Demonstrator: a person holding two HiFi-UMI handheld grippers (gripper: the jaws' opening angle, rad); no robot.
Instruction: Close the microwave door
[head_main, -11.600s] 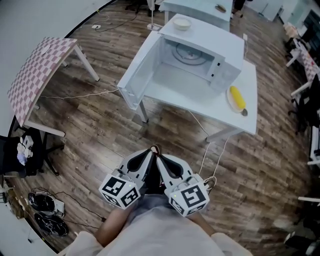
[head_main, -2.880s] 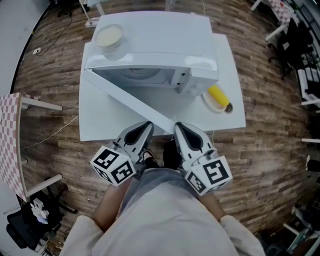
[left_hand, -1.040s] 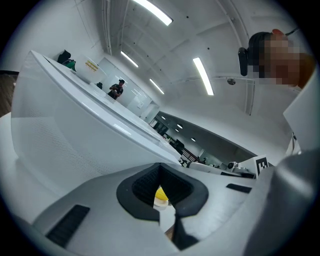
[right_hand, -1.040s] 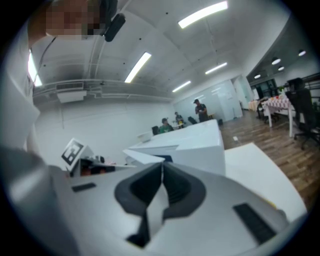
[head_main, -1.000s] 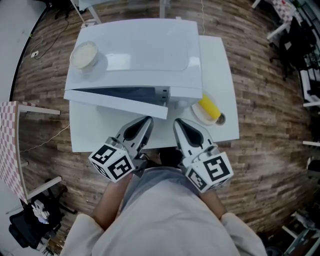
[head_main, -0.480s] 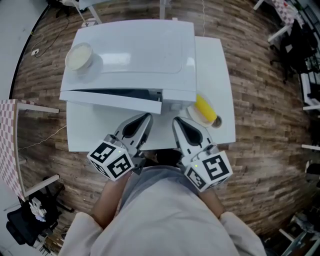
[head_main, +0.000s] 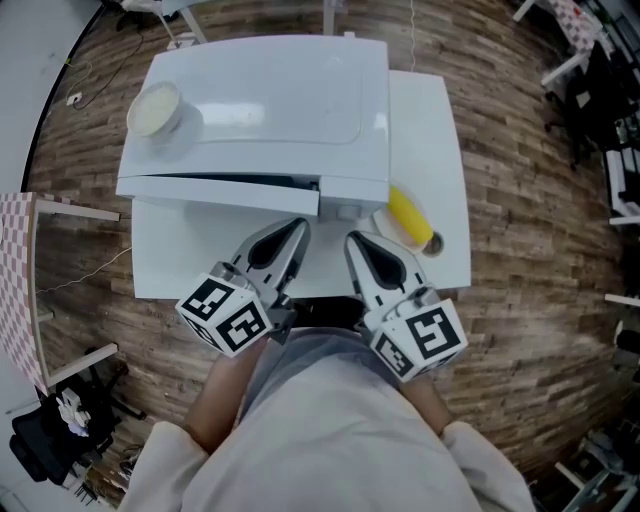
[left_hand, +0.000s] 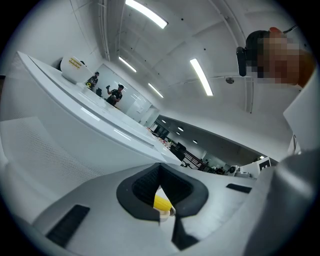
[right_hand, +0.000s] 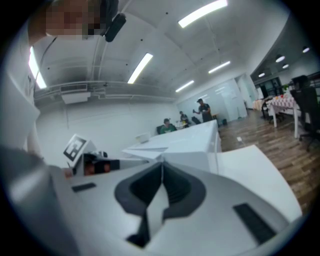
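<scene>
white box-shaped microwave oven: upright on white rectangular table, above brown wood-plank floor.

white microwave door: almost closed, with a thin dark gap against the oven body; free right end slightly proud of the front. in the left gripper view, white microwave door filling the left side, close in front of the gripper.

left gripper: jaws pressed together, nothing clamped. tip just in front of the door's free right end; contact not discernible. in its own view, left gripper with tips meeting.

right gripper: jaws together, nothing between them. in front of the oven's right-hand panel, beside the left gripper and clear of the door. same closed tips on right gripper in its own view.

cream round bowl: on the oven top, left rear corner.

yellow cob-shaped item: on small white plate, on the table just right of the oven, near the right gripper.

pink checked side table: on the floor at far left, well apart.
</scene>
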